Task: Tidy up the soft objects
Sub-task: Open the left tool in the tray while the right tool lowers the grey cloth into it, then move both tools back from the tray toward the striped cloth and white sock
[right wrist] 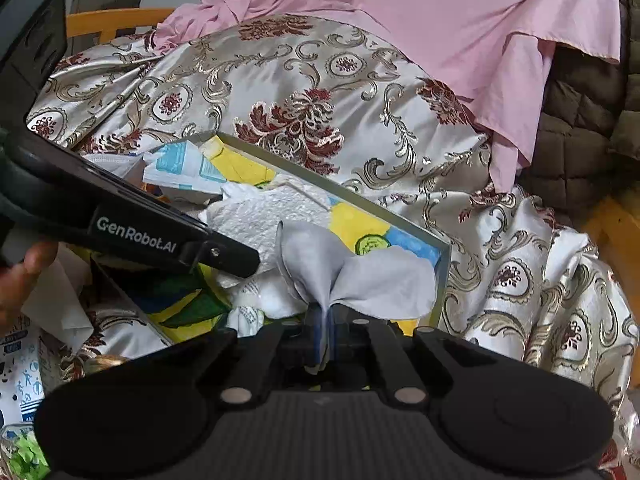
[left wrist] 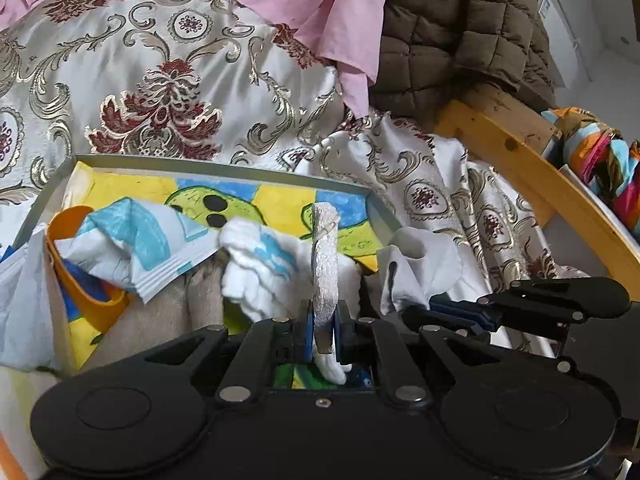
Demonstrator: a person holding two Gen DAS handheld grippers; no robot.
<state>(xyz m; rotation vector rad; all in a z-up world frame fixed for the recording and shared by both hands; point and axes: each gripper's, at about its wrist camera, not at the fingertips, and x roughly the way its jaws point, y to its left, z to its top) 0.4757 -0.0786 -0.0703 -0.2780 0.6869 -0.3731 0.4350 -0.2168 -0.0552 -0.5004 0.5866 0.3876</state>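
A shallow grey tray [left wrist: 224,167] lined with a bright yellow, blue and green drawing lies on a patterned satin spread. My left gripper [left wrist: 325,320] is shut on a strip of white textured paper towel [left wrist: 326,248] that stands up over the tray. In the right wrist view the towel [right wrist: 272,216] spreads out beyond the left gripper [right wrist: 240,258]. My right gripper [right wrist: 326,320] is shut on a pale grey cloth [right wrist: 360,276] that fans out above its jaws at the tray's near corner [right wrist: 442,272]; the left wrist view shows that cloth [left wrist: 420,264] and the right gripper [left wrist: 464,310] beside it.
An orange cup [left wrist: 66,236], a blue and white packet [left wrist: 148,240] and a white wad [left wrist: 260,268] lie in the tray. Behind are pink fabric [right wrist: 440,20] and a brown quilted jacket [left wrist: 460,40]. A wooden frame [left wrist: 520,168] and a colourful scarf [left wrist: 600,160] are right. A hand [right wrist: 20,276] holds the left gripper.
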